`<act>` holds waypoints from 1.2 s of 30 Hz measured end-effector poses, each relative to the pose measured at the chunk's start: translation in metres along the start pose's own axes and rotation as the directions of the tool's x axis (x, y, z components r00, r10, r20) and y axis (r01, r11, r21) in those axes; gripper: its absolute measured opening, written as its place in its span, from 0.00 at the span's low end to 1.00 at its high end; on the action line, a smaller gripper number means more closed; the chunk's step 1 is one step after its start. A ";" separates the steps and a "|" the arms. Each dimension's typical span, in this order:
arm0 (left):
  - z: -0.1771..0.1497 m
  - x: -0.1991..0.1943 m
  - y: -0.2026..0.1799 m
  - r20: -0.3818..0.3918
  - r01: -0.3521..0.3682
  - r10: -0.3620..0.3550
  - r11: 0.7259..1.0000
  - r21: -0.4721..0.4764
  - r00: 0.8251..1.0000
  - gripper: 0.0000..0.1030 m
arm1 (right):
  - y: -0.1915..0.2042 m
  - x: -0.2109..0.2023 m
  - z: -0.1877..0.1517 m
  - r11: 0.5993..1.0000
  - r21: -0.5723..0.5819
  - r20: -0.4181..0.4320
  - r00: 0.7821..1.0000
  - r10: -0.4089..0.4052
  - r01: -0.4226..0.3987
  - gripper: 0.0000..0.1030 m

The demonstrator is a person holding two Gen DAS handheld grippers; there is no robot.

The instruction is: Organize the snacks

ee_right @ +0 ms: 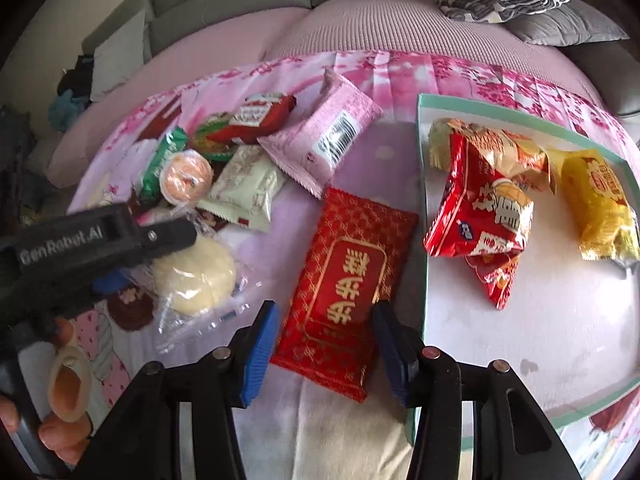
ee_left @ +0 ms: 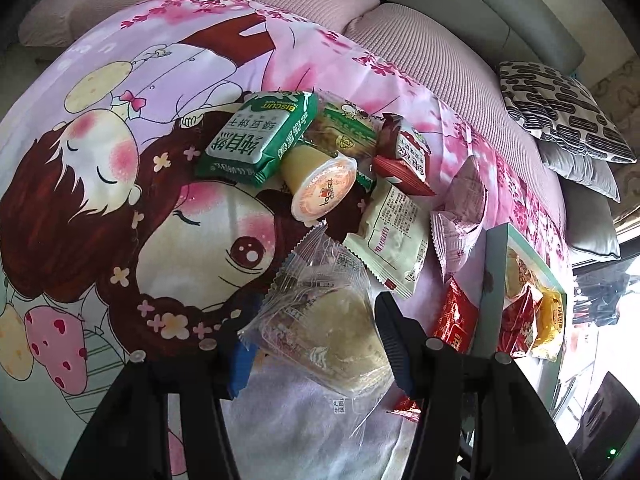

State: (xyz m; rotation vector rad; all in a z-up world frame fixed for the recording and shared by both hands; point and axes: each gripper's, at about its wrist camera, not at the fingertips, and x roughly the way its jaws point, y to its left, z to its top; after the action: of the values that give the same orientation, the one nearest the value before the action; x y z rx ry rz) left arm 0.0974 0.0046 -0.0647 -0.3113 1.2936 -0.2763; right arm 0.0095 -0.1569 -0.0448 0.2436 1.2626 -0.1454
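clear pastry packet (ee_left: 320,320) clamped in left tongs (ee_left: 316,344) | red packet (ee_right: 344,292) between released right tongs (ee_right: 326,350)

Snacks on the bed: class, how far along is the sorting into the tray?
Done: three packets, including the yellow packet, lie in the tray. In hand: the left gripper is around the clear-wrapped pastry; the right gripper straddles the red packet, open. Left: the pile around the jelly cup.

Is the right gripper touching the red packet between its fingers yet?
Apart. The right wrist view shows the right gripper open astride the red packet, with pale cloth visible between each blue pad and the packet's edges.
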 end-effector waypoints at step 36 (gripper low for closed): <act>0.001 0.024 -0.011 -0.029 -0.013 0.015 0.999 0.045 0.999 0.59 | 0.020 0.031 0.004 0.981 -0.132 0.141 0.982 -0.122 0.141 0.61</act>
State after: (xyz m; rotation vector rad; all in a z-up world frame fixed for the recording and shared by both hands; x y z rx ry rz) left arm 0.1043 -0.0148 -0.0813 -0.2609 1.3164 -0.2986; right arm 0.0272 -0.1382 -0.0714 0.0271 1.1512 -0.1823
